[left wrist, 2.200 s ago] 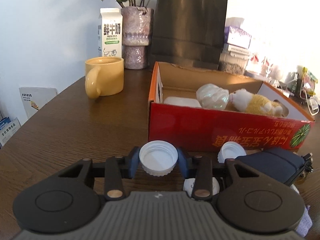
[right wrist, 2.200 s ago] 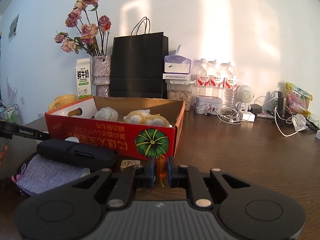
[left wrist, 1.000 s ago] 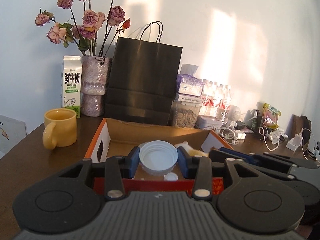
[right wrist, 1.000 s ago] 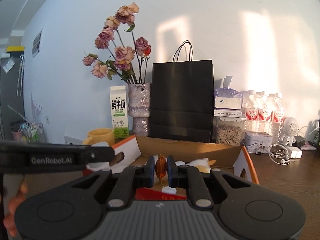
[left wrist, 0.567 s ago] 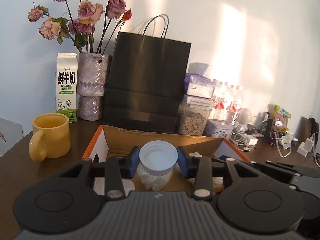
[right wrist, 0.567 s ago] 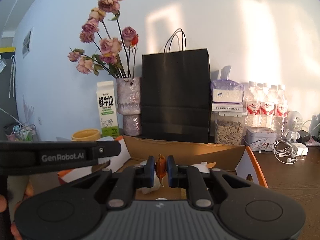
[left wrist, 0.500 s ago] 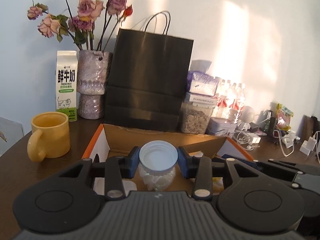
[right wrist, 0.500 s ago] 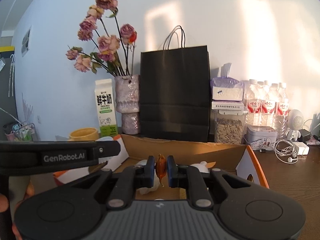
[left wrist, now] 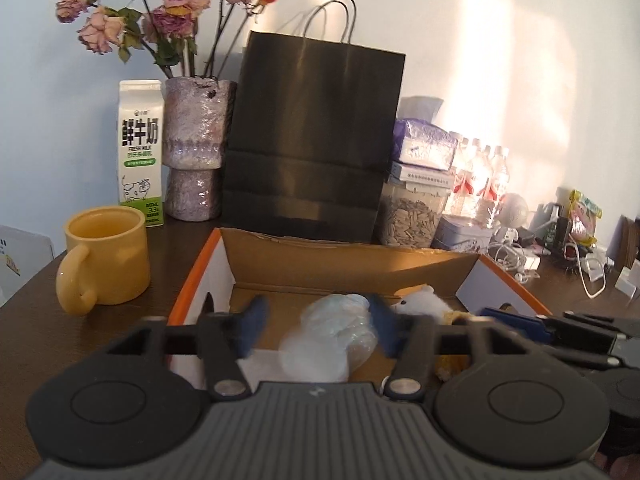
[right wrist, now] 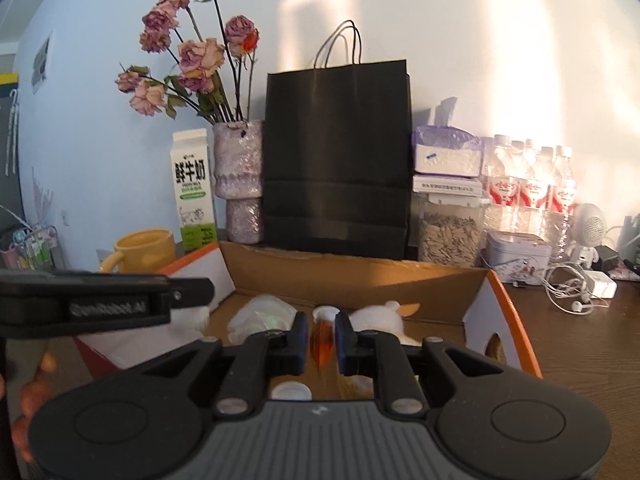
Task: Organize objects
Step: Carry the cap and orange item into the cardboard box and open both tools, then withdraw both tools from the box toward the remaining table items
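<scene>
Cap (left wrist: 314,354), clamped by left gripper (left wrist: 318,330) 0.5 s ago, now drops blurred between its spread fingers into box (left wrist: 352,270); right gripper (right wrist: 322,340) stays pinched on amber piece (right wrist: 322,338) above box.

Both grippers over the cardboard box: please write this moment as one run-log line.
left gripper: open, white cap blurred below | right gripper: shut on amber item | place: above cardboard box

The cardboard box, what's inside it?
The cardboard box holds a crinkly plastic bundle, a white plush toy and white caps. The grippers cover its front.
</scene>
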Motion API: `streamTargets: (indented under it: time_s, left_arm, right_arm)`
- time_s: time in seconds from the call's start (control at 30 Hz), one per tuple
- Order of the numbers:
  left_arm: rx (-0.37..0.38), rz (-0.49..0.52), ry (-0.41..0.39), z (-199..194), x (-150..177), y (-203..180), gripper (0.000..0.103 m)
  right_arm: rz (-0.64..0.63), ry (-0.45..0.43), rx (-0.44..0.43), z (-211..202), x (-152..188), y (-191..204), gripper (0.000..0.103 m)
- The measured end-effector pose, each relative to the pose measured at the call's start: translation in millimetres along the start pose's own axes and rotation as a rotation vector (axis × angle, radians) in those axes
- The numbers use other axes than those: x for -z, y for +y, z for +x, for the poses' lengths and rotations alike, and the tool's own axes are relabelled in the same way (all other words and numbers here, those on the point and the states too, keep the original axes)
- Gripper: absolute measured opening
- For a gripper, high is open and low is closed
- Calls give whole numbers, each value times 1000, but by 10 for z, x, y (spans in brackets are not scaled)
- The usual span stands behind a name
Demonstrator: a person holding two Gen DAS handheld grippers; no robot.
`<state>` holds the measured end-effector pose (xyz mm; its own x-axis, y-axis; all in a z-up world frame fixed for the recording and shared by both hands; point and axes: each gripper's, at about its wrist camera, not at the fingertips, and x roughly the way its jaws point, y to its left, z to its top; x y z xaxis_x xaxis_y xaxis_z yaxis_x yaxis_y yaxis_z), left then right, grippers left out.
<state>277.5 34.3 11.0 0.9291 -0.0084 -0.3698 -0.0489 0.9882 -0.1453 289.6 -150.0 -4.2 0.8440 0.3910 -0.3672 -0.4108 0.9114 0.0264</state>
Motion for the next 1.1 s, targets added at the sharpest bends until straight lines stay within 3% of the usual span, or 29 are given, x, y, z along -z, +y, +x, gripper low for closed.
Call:
streamTargets:
  time_s: [0.03,0.1,0.7,1.1]
  left_arm:
    - [-14,-7,-13,-16,-13,17,99]
    - [-53,-1,-41,-62,-28,28,103]
    - [-14,-12,-57,-268,58,161,103]
    - [-88,-37,-32,-659,269,387,103]
  right_arm:
    - [6,3,1,-14,9,-14,63]
    - [14,14,15,-26,22,-36,103]
    - [14,-34,39,-301,47,-87,103]
    - [-24,-47,65,-809,305,-119,103]
